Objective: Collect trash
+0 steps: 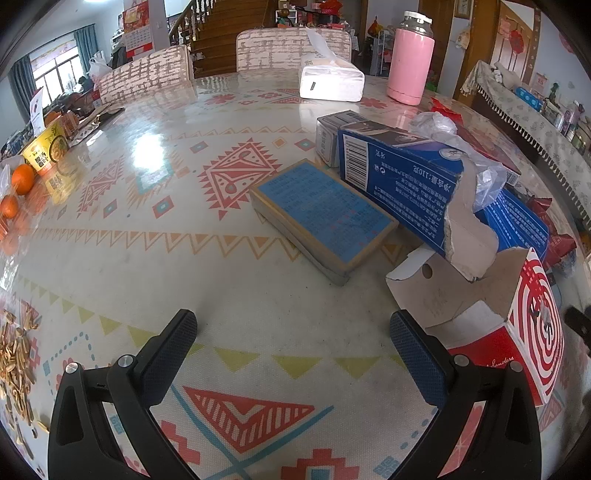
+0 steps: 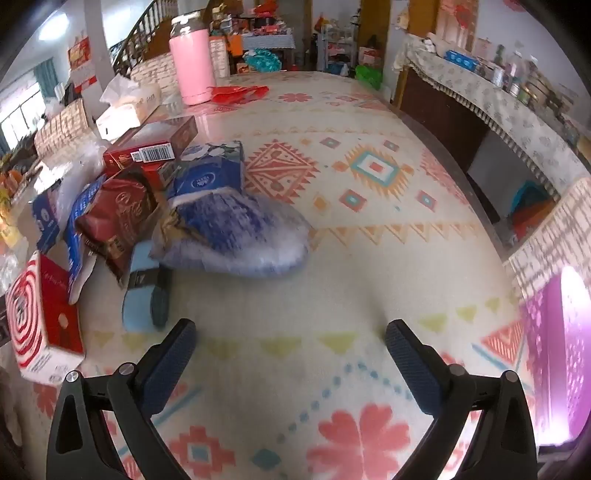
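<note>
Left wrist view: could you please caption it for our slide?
Open left hand-held gripper above patterned tablecloth, facing torn blue carton.

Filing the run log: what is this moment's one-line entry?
left gripper: jaws open, empty | right gripper: jaws open, empty | torn blue carton: untouched

Patterned table [image 1: 229, 122]; chairs [image 1: 280, 48] at far edge; wooden stairs [image 1: 229, 22] behind; bright window [image 1: 55, 70] left.
</note>
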A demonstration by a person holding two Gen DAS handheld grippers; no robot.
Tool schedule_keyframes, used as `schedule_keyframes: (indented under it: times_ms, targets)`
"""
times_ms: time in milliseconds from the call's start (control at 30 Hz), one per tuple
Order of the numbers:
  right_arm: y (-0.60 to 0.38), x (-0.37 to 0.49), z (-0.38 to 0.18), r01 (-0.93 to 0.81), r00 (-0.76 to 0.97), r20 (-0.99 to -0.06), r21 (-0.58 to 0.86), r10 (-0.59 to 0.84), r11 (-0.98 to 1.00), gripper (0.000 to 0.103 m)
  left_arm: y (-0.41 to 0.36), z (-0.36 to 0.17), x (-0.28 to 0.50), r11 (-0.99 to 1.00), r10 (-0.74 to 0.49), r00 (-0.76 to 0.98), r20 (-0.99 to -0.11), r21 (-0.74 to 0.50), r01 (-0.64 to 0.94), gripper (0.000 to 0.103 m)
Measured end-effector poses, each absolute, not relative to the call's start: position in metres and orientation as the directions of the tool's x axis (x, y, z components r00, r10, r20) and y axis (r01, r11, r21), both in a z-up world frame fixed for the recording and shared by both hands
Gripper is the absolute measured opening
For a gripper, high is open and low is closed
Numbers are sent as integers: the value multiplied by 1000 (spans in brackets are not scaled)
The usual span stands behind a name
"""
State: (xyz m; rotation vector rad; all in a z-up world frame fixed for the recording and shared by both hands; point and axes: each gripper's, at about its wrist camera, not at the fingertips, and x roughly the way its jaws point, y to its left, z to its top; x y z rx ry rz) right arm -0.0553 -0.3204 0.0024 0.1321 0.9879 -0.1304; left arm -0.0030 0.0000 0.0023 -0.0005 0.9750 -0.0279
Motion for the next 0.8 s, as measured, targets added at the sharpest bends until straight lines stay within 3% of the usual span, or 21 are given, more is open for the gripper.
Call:
schedule_keyframes:
  times_ms: [100, 267, 467, 800]
  targets:
    - [-326, -88, 15, 183, 603, -796, 72, -54, 980, 103, -1, 3, -2, 1000, -23, 555, -832, -11, 24, 103]
    - [-325, -160, 51, 168, 780, -617, 42, -107, 985, 103, -1, 3, -5, 999, -26, 552, -833, -7, 36, 103]
    - [-342, -215, 55, 194, 799, -586, 38, -135, 980, 103, -3, 7, -29, 998, -32, 547, -836, 3, 63, 103]
    - [-430, -310, 59, 386, 766, -566, 27, -304, 922, 103, -31, 74, -119, 990, -101, 687, -720, -7, 139, 103]
